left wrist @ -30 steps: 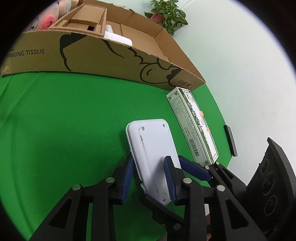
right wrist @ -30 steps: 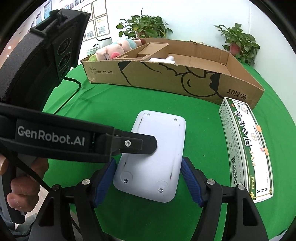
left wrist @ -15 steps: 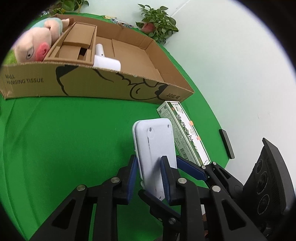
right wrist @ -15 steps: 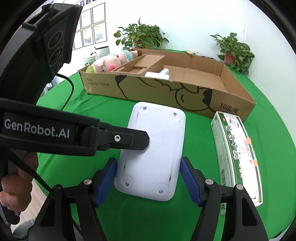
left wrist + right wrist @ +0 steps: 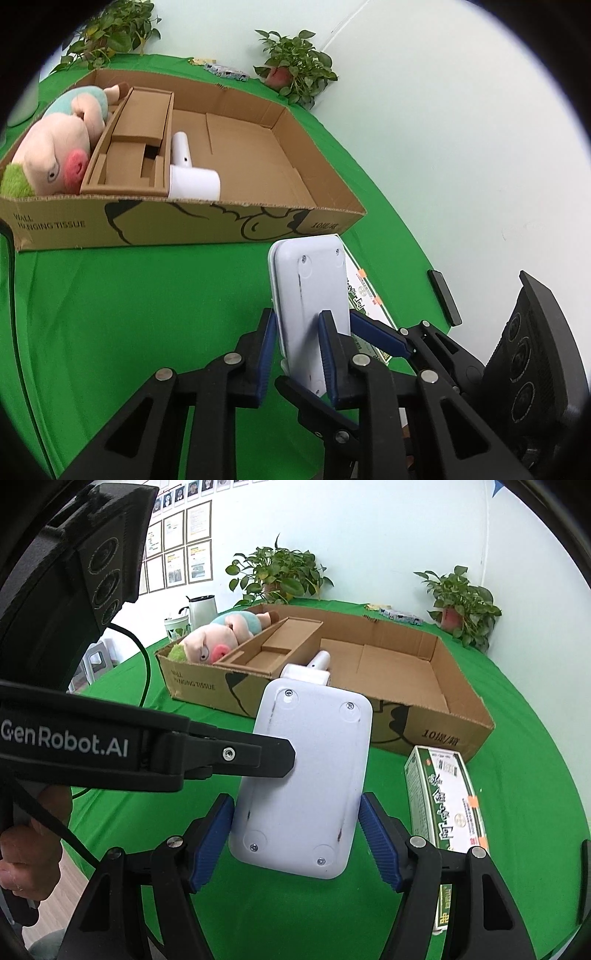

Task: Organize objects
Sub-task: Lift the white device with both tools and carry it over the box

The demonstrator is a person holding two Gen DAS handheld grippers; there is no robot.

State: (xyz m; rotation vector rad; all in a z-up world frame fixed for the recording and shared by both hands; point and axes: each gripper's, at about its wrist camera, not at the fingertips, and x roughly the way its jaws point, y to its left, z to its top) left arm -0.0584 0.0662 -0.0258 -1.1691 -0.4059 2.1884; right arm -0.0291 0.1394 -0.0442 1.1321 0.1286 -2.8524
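A flat white device, underside up with screws and round feet showing, hangs above the green cloth. My left gripper is shut on its thin left edge, blue pads pressing both faces. My right gripper is shut across the width of the white device, a pad on each long side. In the right wrist view one black finger of the left gripper lies over the device's left side. Beyond it lies the open cardboard box, seen in the right wrist view too.
The box holds a plush pig, a cardboard insert and a white hair dryer. A green-and-white carton lies on the cloth to the right, a black bar beyond it. Potted plants and a kettle stand behind.
Both grippers have risen with the white device, which came up off the cloth. The left jaws narrowed onto its edge. More of the box's inside shows now.
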